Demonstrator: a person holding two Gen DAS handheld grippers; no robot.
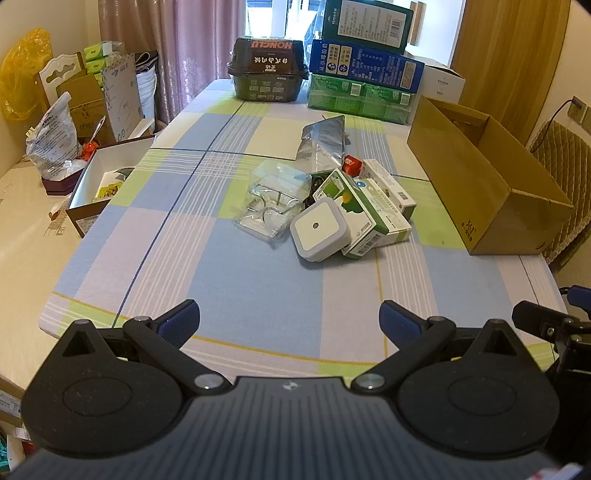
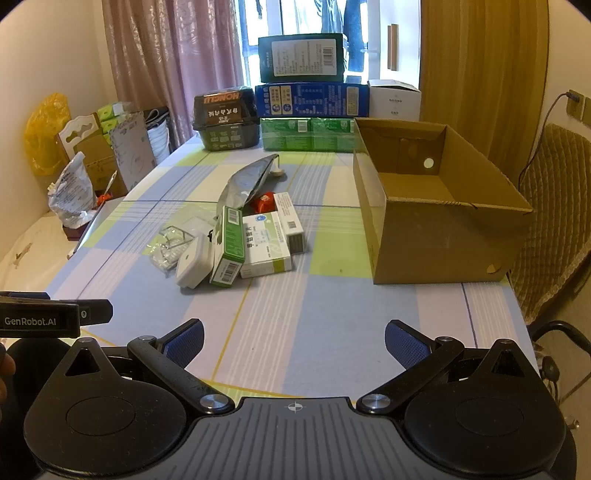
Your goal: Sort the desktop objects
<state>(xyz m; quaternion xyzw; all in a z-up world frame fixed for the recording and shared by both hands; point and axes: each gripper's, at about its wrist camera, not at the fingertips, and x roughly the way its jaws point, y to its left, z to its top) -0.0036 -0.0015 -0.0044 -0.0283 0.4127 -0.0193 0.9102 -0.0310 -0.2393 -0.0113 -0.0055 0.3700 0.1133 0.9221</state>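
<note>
Evidently nothing has been sorted yet. The cardboard box (image 2: 436, 206) is seen empty on the surface (image 2: 295, 314); the clutter pile (image 1: 325, 206) lies untouched just beside it. Left hand-held gripper (image 1: 290, 321) and right hand-held gripper (image 2: 294, 341) are both held wide apart, grasping nothing, well short of the pile.

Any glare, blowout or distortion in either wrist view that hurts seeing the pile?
Left wrist: window blown out, table edges bowed by fisheye, clear pack glints but pile stays sharp. Right wrist: same backlit window, silver pouch shows mild sheen, box evenly lit, corners vignetted.
</note>
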